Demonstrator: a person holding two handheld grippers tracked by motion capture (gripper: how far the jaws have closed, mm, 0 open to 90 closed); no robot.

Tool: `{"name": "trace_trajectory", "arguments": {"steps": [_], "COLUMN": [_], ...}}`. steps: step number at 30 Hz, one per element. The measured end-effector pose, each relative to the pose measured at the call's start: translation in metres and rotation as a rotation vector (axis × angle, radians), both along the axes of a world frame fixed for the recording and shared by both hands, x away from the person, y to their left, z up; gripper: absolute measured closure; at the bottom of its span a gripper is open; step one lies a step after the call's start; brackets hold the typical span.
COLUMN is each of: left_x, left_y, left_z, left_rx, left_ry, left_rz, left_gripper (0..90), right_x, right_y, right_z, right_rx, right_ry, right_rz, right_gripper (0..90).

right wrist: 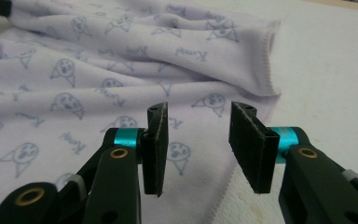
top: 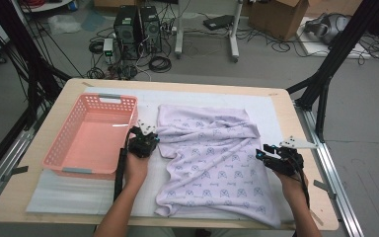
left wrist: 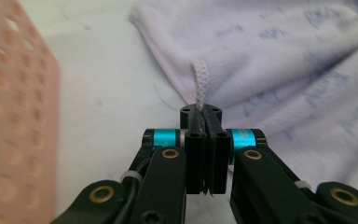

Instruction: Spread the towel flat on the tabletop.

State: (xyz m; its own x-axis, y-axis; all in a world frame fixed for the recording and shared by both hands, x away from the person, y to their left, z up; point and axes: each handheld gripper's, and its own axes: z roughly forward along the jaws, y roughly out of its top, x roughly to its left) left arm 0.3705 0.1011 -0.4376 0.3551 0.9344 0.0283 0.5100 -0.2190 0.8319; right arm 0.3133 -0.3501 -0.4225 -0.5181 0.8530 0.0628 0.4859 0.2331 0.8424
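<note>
Left gripper (left wrist: 204, 116): jaws pressed together on a thin fold of the lilac cloth's (top: 212, 158) left hem; in the left gripper view a small tuft of edge stands up between the pads. Right gripper (right wrist: 198, 140): jaws apart, nothing between them, poised over the cloth's right edge where the hem meets the white mat (right wrist: 335, 70).

Cloth: printed with small faces, lying mid-table on the mat, rumpled, upper part bunched into ridges, lower part roughly flat. Not folded, not lifted.

Pink basket (top: 91, 136): just left of the left gripper, nothing in it.

Progress, judged: early. One edge secured; the opposite edge not yet gripped. Remaining, as it looks: close the right jaws on the hem, then lift or fold the cloth, and likely move it to the basket.

Table (top: 44, 197) otherwise bare around the mat.
</note>
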Motion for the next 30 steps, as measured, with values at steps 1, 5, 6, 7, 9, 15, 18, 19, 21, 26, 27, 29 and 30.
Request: {"name": "trace_trajectory", "arguments": {"steps": [1,5,6,7,9,15,18,19,21,26,27,29,30], "left_x": [0.003,0.012,0.012,0.012,0.007,-0.032,-0.043,-0.045,-0.047,-0.05,-0.051,-0.049,-0.048], "left_y": [0.0,-0.001,-0.001,0.0,-0.002,0.002,-0.005,-0.01,-0.022,-0.043,-0.044,-0.039,-0.035], "left_z": [0.001,0.0,-0.001,-0.002,-0.002,0.009,0.011,0.01,0.006,-0.009,-0.01,-0.007,-0.007], "left_rx": [-0.011,-0.044,-0.066,-0.087,-0.109,-0.208,-0.276,-0.272,-0.245,-0.124,-0.098,-0.115,-0.126], "left_ry": [0.002,0.003,0.01,0.035,0.059,0.004,0.055,0.072,0.105,0.165,0.15,0.137,0.119], "left_rz": [0.004,0.017,0.025,0.02,-0.008,-0.057,-0.155,-0.191,-0.237,-0.29,-0.292,-0.25,-0.223], "left_gripper": [88.0,86.5,78.4,66.0,52.4,40.0,42.1,42.4,43.2,53.8,66.3,79.6,81.8], "right_x": [0.0,0.0,0.0,-0.001,-0.001,-0.002,-0.001,-0.001,-0.001,-0.003,-0.004,-0.004,-0.005], "right_y": [-0.001,-0.004,-0.005,-0.006,-0.007,-0.007,-0.004,-0.002,0.0,-0.002,-0.003,-0.006,-0.007], "right_z": [-0.001,-0.004,-0.004,-0.004,-0.004,-0.003,-0.002,-0.002,-0.001,0.001,0.001,0.001,0.001], "right_rx": [0.0,-0.002,0.0,0.002,0.005,0.012,0.008,0.008,0.0,0.002,0.002,0.009,0.012], "right_ry": [0.009,0.025,0.026,0.025,0.022,0.02,0.018,0.019,0.011,0.007,0.006,0.006,0.008], "right_rz": [-0.008,-0.019,-0.022,-0.022,-0.023,-0.02,-0.014,-0.011,-0.003,-0.002,-0.004,-0.007,-0.01], "right_gripper": [56.7,56.7,56.7,56.7,56.5,56.3,56.2,56.2,56.2,56.1,56.1,56.1,56.1]}}
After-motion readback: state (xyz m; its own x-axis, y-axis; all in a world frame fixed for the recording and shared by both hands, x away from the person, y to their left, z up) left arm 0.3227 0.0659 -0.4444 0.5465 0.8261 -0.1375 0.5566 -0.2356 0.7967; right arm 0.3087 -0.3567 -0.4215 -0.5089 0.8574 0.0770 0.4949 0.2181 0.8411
